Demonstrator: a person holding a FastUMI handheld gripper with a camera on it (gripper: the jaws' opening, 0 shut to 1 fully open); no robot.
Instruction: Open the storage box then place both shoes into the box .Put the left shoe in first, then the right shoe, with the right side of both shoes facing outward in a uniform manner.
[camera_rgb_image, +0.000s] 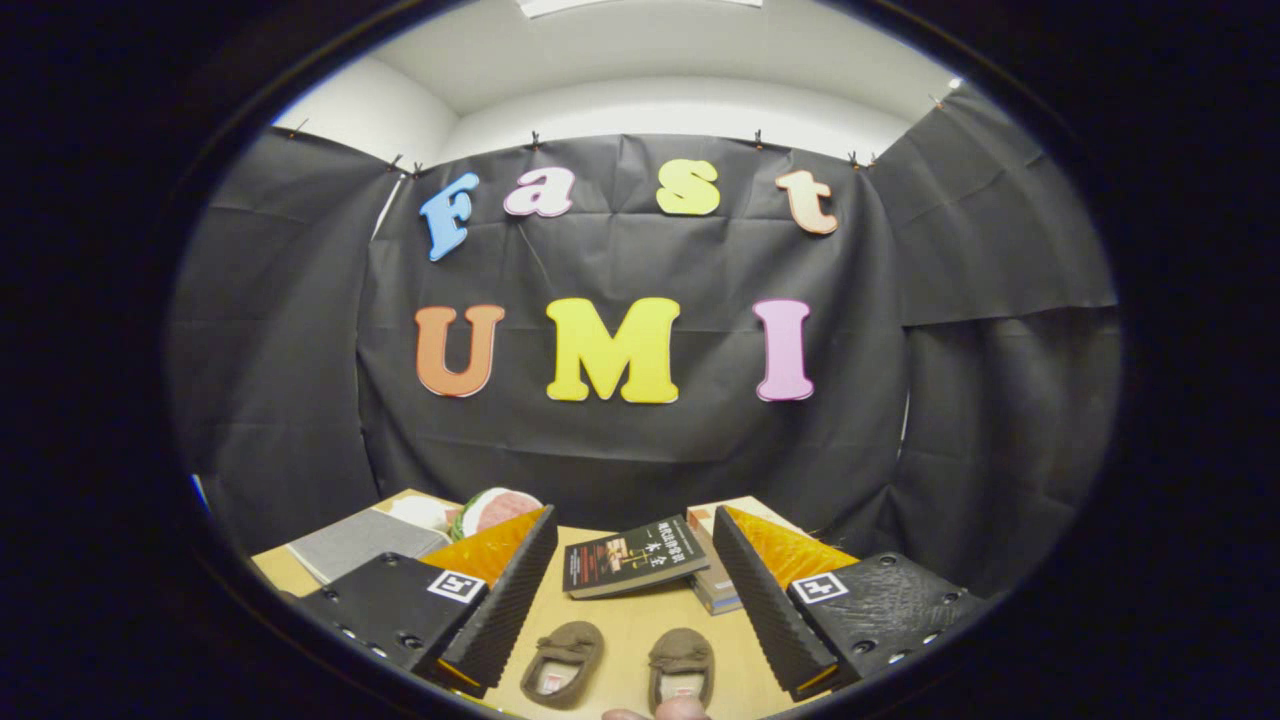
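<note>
I have the gripper (635, 560) raised above the table (640, 625), its fingers spread wide apart and holding nothing. Between them, low down and nearest to me, sit two brown shoes (620, 665) side by side, toes pointing away, a small gap between the pair. Beyond the shoes a dark book (632, 556) lies flat, just beside a stack of books (715, 580) behind the right finger. Past the left finger I see a grey pad (360, 542) and a round pink and green thing (497, 508), possibly a cushion; the view is too warped to tell. A fingertip (665, 711) shows just below the shoes
</note>
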